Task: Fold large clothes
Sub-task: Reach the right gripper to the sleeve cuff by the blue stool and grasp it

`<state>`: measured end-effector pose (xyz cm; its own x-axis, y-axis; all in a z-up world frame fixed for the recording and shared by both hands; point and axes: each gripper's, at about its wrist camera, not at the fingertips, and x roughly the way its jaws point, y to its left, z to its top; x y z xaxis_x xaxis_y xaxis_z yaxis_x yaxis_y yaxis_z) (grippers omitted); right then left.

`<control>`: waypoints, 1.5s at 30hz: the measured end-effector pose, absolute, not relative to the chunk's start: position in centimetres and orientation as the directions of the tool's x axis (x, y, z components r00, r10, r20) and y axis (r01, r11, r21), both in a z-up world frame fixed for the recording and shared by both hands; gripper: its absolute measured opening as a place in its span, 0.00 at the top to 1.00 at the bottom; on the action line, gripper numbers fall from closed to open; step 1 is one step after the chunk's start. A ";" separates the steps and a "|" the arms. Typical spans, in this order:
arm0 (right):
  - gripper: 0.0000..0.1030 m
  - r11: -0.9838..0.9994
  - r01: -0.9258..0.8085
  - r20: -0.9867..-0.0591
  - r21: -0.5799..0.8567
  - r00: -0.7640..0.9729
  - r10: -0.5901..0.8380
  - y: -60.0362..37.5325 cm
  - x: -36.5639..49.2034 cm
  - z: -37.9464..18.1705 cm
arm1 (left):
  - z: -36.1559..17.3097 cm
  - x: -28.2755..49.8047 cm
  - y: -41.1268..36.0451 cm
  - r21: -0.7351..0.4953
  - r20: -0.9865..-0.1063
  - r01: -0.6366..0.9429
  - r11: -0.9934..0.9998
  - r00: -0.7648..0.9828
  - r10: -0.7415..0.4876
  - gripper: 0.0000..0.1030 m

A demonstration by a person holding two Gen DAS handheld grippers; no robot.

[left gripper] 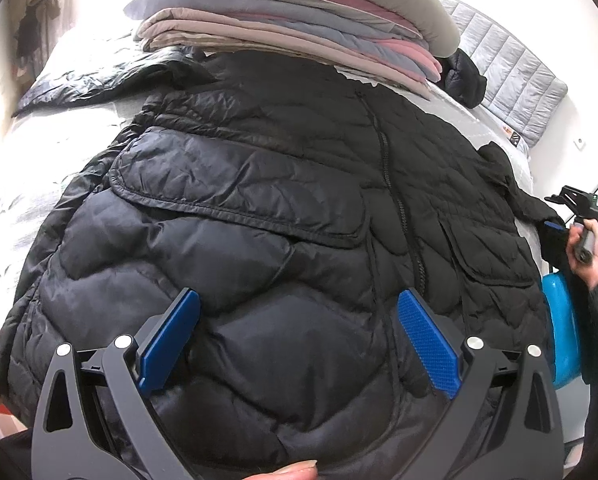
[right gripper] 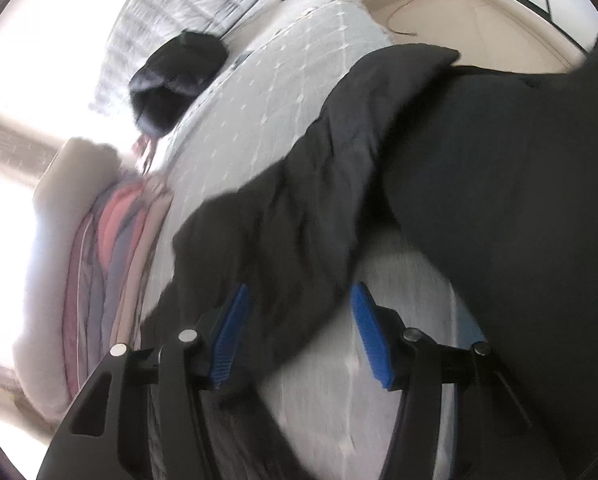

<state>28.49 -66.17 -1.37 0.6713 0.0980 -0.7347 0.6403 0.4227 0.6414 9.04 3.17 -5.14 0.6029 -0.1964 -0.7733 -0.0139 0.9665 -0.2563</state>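
A black quilted puffer jacket lies spread front-up across a bed with a pale grey quilted cover, filling most of the left wrist view. Its zip runs from upper centre down toward the lower middle of the frame, with a flap pocket on either side of it.

The left gripper sits at the bottom centre of that view. Its jaws stand wide apart, the blue pads resting on or just above the jacket's lower part with nothing pinched between them. A fingertip shows at the very bottom edge.

At the top of the frame, a stack of folded clothes in grey, pink, mauve and beige rests on the bed behind the jacket's collar. A small dark garment lies to the right of the stack.

At the right edge of the left wrist view, a hand in a dark sleeve holds the right gripper beside the jacket's sleeve.

The right wrist view is tilted and blurred. There the right gripper's jaws are partly open, and the black sleeve fabric lies between the blue pads at lower centre. Whether the pads press on it cannot be told. A bright blue object shows at the right edge of the left wrist view, beyond the jacket's hem.
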 end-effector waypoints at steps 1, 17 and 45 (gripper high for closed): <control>0.48 0.380 0.650 -0.727 0.658 0.679 0.099 -67.0 28.8 -2.2 | -5.3 9.2 3.2 -0.254 -0.777 -0.017 0.967 0.599 -0.193 0.07; 0.81 0.441 0.572 -0.654 0.691 0.755 0.046 -70.9 31.0 -0.9 | -6.6 10.2 3.8 -0.246 -0.793 -0.016 0.969 0.578 -0.192 0.07; 0.96 0.448 0.632 -0.630 0.632 0.756 -0.177 -73.1 29.0 0.0 | -6.7 10.7 3.9 -0.241 -0.789 -0.009 0.970 0.584 -0.190 0.07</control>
<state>28.98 -73.11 -0.05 0.7561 -0.1766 -0.6302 0.6317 0.4484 0.6323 10.65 3.88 -6.70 0.5837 -0.1904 -0.7893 -0.0092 0.9705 -0.2410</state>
